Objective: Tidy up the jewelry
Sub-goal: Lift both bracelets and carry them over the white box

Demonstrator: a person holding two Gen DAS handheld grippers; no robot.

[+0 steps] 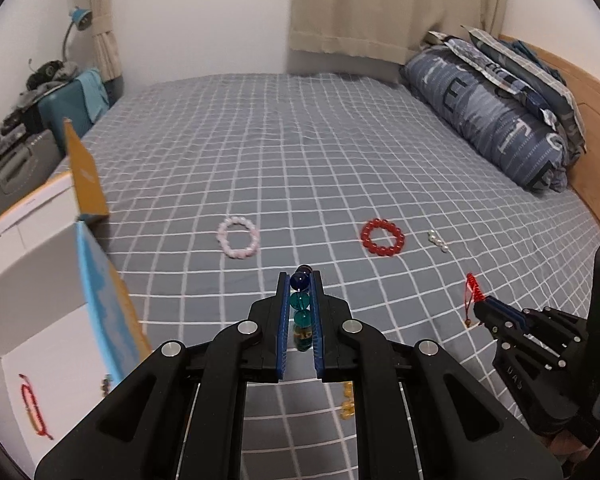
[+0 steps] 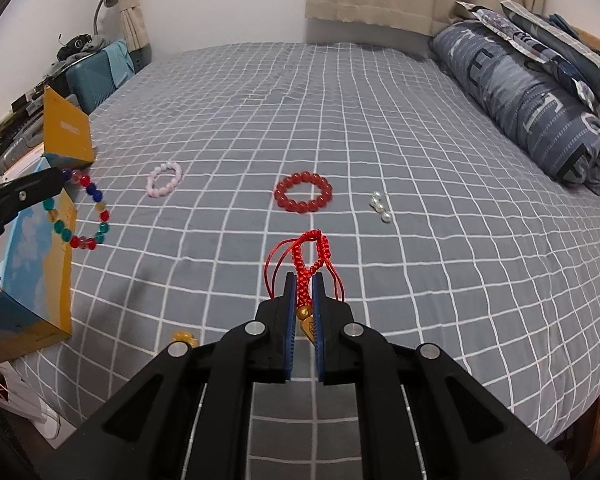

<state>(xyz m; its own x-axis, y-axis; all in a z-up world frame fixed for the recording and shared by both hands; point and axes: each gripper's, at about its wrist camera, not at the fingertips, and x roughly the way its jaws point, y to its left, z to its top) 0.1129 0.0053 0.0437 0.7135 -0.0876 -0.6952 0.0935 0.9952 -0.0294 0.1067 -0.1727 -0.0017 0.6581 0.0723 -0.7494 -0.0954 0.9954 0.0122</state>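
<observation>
Left gripper (image 1: 301, 312): jaws clamped on multicoloured bead bracelet (image 2: 86, 216).
Right gripper (image 2: 303, 312): jaws clamped on red cord bracelet (image 2: 305, 276).
Red bead bracelet (image 2: 303, 192): on bed (image 2: 340, 100), beyond right gripper.

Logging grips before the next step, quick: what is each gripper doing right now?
Left gripper: shut on the multicoloured bead bracelet.
Right gripper: shut on the red braided cord bracelet.

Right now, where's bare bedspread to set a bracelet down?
Free: the wide stretch beyond the pink bracelet and red bead bracelet, up to the pillows. Crowded: that row with the pearls, and the boxes at left.
</observation>
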